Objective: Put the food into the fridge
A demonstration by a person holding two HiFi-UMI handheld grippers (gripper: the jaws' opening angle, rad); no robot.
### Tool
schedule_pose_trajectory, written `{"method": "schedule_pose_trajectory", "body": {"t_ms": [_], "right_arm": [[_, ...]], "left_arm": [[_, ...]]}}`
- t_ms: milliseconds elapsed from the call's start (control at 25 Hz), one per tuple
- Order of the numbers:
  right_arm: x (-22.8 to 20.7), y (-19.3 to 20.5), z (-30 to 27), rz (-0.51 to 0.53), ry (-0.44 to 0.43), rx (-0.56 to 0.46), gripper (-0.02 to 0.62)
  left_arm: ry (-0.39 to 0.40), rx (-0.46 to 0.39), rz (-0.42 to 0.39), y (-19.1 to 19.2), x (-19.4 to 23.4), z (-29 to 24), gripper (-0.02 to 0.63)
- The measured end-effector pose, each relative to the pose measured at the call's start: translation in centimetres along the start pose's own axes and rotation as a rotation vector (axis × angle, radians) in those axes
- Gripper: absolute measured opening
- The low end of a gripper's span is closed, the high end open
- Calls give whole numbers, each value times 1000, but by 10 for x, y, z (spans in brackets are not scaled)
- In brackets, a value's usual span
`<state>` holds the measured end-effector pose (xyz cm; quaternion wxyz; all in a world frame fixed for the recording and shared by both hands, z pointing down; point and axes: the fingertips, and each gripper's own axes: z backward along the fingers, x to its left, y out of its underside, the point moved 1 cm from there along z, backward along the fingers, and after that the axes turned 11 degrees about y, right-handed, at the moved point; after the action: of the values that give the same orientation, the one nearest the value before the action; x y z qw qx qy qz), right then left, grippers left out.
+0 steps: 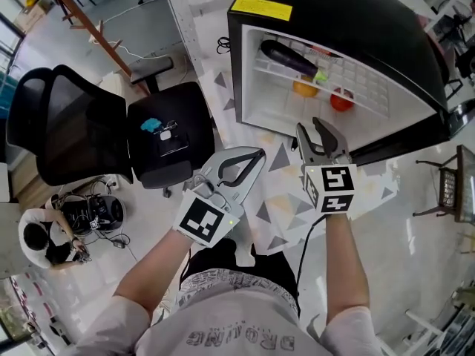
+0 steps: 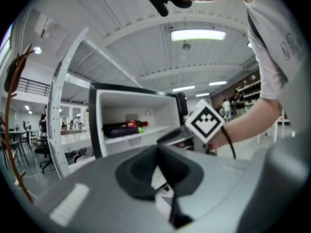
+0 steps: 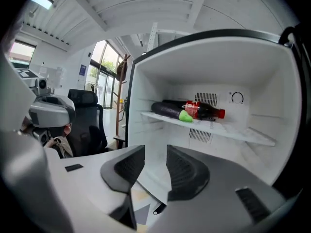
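Lying open before the person, a black fridge (image 1: 334,6) holds an eggplant (image 1: 286,56) and a cola bottle (image 3: 206,110) on its shelf, with an orange fruit (image 1: 306,88) and a tomato (image 1: 341,101) also inside. The right claw (image 1: 310,127) is spread and empty; the left claw (image 1: 254,156) is pressed together, empty.

Head view: high over the person, facing steeply down past both arms onto the open fridge (image 1: 356,21) just ahead.

Left tool (image 1: 249,158) view: low, tilted up along its own jaws, fridge front a little way off.

Right tool (image 1: 315,128) view: near the fridge mouth, looking straight in.

All three share the shelf (image 1: 371,80) carrying the eggplant (image 1: 286,56).
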<state>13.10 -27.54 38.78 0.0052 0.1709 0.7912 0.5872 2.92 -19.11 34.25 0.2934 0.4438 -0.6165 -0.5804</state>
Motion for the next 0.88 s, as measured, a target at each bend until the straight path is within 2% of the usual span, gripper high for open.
{"method": "schedule_pose_trajectory", "body": {"t_ms": [480,880], "right_arm": [[16,-23,61,-71,-7,-20,74],[27,-31,90,-120,-25,-36,35]], "left_arm": [[26,-2,-15,-31,-9,15,8],[33,3,15,-27,-17,22,8]]}}
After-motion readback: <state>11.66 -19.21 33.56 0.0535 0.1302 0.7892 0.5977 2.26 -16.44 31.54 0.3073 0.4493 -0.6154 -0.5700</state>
